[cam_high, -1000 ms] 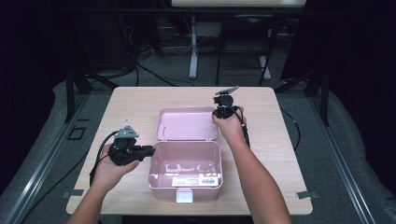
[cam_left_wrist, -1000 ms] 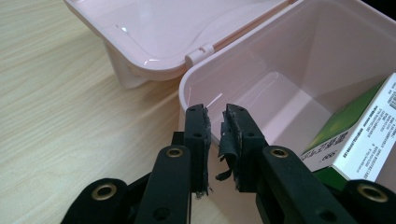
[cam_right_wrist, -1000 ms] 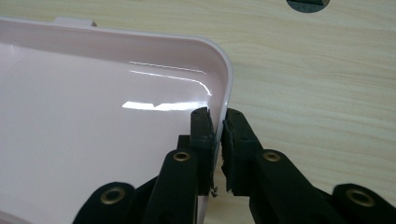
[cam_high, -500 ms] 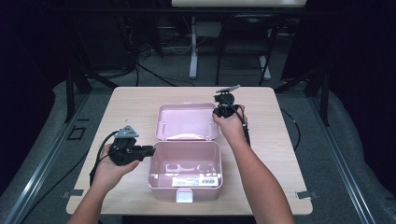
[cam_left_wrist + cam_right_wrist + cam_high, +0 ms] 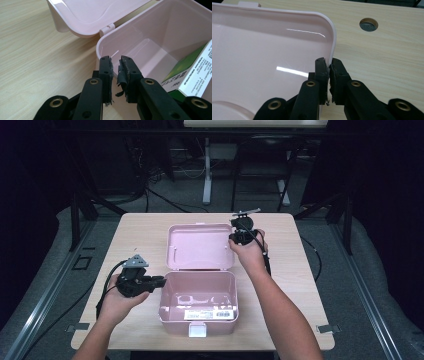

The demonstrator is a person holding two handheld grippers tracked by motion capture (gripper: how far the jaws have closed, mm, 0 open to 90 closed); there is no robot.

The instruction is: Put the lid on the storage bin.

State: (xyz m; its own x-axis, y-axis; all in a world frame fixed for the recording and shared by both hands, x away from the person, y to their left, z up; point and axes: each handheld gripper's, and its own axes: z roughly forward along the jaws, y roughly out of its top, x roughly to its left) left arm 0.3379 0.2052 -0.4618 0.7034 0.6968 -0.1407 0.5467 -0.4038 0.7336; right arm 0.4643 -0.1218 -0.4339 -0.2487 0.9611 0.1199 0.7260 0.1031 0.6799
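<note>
From the high view, we have the pink box (image 5: pixel 198 307) standing near the table's (image 5: pixel 300 285) front edge, its lid (image 5: pixel 200 246) swung back flat behind it. Our left gripper (image 5: pixel 161 281) sits at the box's left wall; our right gripper (image 5: pixel 235 238) is at the lid's right edge.

Left gripper view: the jaws straddle the box wall (image 5: pixel 115 60), one inside, one outside, closed to a narrow gap with frayed padding between. They look pinched on the rim, steadying the box. A green and white carton (image 5: pixel 192 72) lies inside.

Right gripper view: the jaws are nearly together, clamped on the lid's rim (image 5: pixel 331 51), one jaw inside the lid, one over the table. A round hole (image 5: pixel 368 24) shows in the tabletop beyond.

We judge this the start of closing the lid. The next move calls for lifting that rim up and swinging it forward over the box while the left holds firm, then clears the wall before the lid lands.
</note>
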